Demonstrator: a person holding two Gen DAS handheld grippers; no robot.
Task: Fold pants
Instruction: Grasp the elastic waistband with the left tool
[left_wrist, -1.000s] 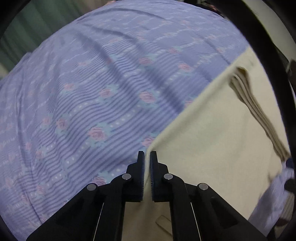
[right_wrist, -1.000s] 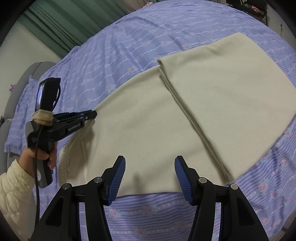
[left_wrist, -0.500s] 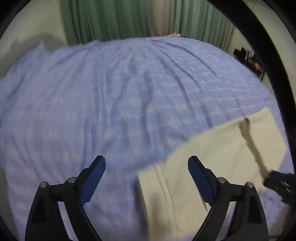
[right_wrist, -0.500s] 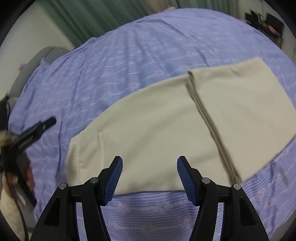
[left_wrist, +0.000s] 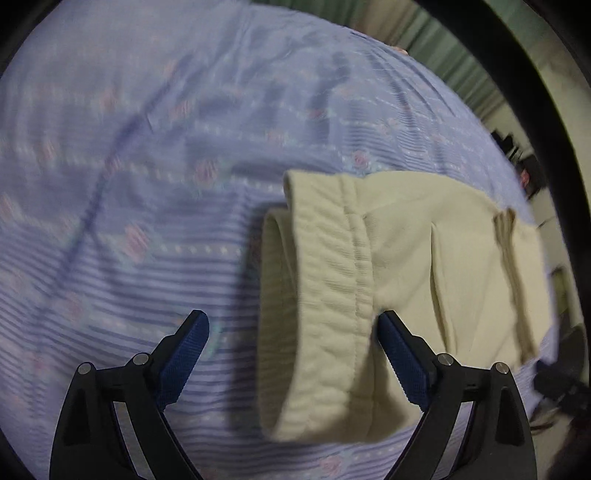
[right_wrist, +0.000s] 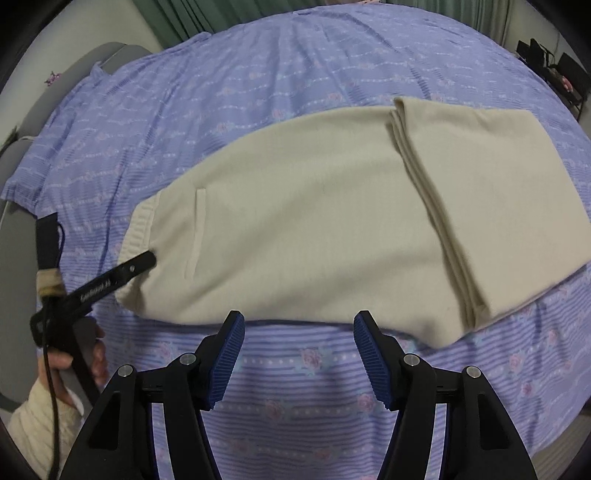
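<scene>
Across the lilac rose-print bedspread (right_wrist: 295, 74), half-folded cream fleece pants (right_wrist: 295, 221) lie; left gripper (left_wrist: 291, 332) and right gripper (right_wrist: 298, 328), both agape, must next seize the ribbed waistband (left_wrist: 325, 295).

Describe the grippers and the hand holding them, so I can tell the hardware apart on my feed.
Both grippers are matte black frames with silver pivot screws and blue ribbed pads. The left gripper and right gripper look alike from their own cameras. In the right wrist view, the left one shows white lettering on its finger, tan tape on its handle and a black cable. The left hand is bare, with a cream ribbed sleeve.
</scene>
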